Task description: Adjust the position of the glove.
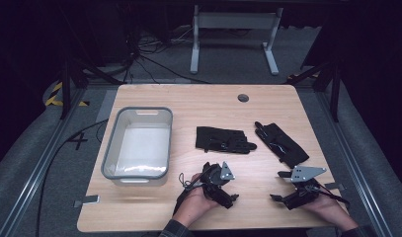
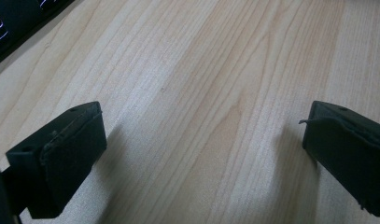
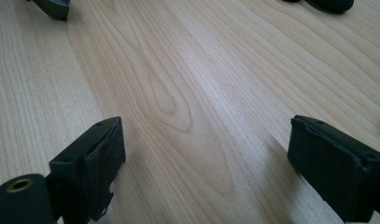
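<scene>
Two black gloves lie on the wooden table (image 1: 154,202): one flat near the centre (image 1: 223,139), the other angled at the right (image 1: 282,143). A person's hands hold both grippers near the front edge. My left gripper (image 1: 228,185) (image 2: 204,144) is open just in front of the centre glove, over bare wood, and a corner of a glove (image 2: 10,23) shows at that view's upper left. My right gripper (image 1: 279,186) (image 3: 206,154) is also open and low over bare wood, in front of the right glove. A glove edge (image 3: 327,4) shows at that view's top right.
A grey plastic bin (image 1: 109,148) stands on the left half of the table. A round cable hole (image 1: 243,98) sits near the far edge. Tape tabs mark the front corners. A tip of the other gripper (image 3: 52,7) shows in the right gripper view.
</scene>
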